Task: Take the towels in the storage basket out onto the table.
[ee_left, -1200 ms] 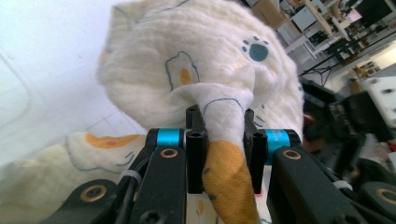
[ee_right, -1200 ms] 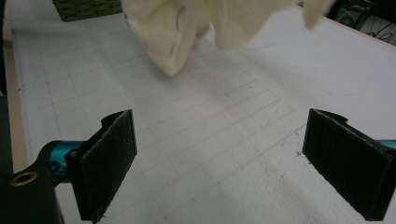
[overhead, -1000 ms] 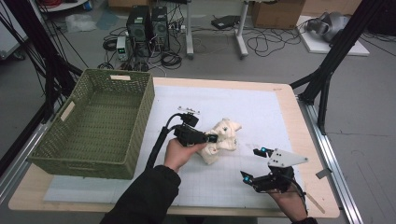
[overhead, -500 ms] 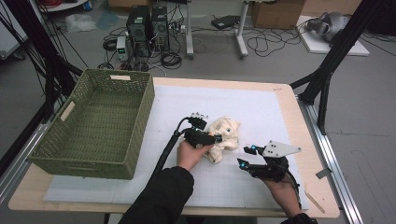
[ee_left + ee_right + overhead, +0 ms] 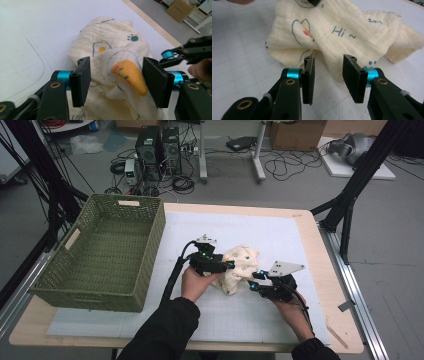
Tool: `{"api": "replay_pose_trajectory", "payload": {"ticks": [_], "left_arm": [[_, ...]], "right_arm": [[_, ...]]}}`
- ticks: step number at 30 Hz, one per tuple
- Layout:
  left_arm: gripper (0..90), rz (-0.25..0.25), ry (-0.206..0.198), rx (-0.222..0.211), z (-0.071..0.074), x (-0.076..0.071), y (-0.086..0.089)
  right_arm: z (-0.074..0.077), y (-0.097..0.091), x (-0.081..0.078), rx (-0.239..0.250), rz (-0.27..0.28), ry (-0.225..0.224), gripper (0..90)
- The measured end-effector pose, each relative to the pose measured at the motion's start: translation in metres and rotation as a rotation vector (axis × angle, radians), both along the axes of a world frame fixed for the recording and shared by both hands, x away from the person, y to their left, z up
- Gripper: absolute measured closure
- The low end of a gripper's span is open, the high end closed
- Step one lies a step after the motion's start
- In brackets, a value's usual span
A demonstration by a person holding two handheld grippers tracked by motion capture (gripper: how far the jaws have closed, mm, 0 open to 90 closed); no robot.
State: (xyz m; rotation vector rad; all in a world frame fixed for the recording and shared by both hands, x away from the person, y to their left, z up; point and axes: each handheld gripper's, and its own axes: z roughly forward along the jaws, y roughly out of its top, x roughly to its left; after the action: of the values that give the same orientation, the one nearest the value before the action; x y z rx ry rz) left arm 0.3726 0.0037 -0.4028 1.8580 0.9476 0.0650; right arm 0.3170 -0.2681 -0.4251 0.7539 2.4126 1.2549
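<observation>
Cloth [image 5: 239,268] lies between both claws. Left claw [image 5: 116,82] just opening, straddling it loosely; right claw [image 5: 328,75] closing, empty, at its near edge.

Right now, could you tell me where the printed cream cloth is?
In the high view the cream cloth lies crumpled on the white mat, right of the green basket, between the left gripper and right gripper.

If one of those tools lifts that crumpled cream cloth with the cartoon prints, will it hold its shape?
Probably not. The crumpled cream muslin cloth lies in soft folds, so it would likely droop and unfold when lifted. Its thin crinkled weave suggests it is light. Pushed, it would probably bunch rather than slide across the white mat.
</observation>
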Motion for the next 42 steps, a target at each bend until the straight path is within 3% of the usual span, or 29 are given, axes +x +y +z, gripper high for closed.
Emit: {"api": "replay_pose_trajectory", "payload": {"ticks": [7, 11, 13, 14, 16, 18, 21, 24, 29, 32, 38, 42], "left_arm": [[45.9, 0.021, -0.016, 0.100, -0.008, -0.008, 0.019], [46.6, 0.040, 0.017, 0.110, -0.017, -0.008, 0.026], [47.9, 0.030, 0.021, 0.077, -0.019, -0.009, 0.025], [52.2, 0.022, 0.010, 0.072, -0.018, -0.010, 0.023], [71.8, 0.005, -0.021, 0.073, -0.018, -0.011, 0.019], [74.8, -0.002, -0.023, 0.056, -0.018, -0.012, 0.017], [63.2, -0.010, -0.026, 0.040, -0.018, -0.012, 0.016], [48.8, 0.002, -0.021, 0.015, -0.015, -0.012, 0.021], [42.8, 0.023, -0.032, 0.004, -0.010, -0.011, 0.032], [44.1, 0.028, -0.030, 0.054, -0.012, -0.011, 0.034], [57.7, 0.023, 0.007, 0.167, -0.024, -0.008, 0.029], [65.6, 0.002, 0.005, 0.245, -0.033, -0.007, 0.023]], "right_arm": [[-0.008, 0.002, 0.011, -0.022, -0.012, 0.023, 62.9], [-0.012, 0.007, 0.017, -0.035, -0.012, 0.035, 63.9], [-0.013, 0.010, 0.018, -0.038, -0.006, 0.033, 64.7], [-0.013, 0.012, 0.019, -0.041, 0.000, 0.032, 64.6], [-0.012, 0.013, 0.018, -0.042, 0.008, 0.032, 69.4], [-0.011, 0.013, 0.017, -0.044, 0.024, 0.034, 76.7], [-0.009, 0.009, 0.017, -0.018, 0.041, 0.049, 85.8], [-0.008, 0.005, 0.016, -0.011, 0.039, 0.062, 86.6], [0.002, -0.011, 0.007, -0.017, 0.016, 0.063, 86.6], [0.007, -0.024, 0.002, -0.018, -0.006, 0.069, 86.6], [0.014, -0.043, -0.006, 0.007, -0.026, 0.078, 86.5], [0.018, -0.051, -0.012, 0.012, -0.031, 0.081, 86.6]]}}
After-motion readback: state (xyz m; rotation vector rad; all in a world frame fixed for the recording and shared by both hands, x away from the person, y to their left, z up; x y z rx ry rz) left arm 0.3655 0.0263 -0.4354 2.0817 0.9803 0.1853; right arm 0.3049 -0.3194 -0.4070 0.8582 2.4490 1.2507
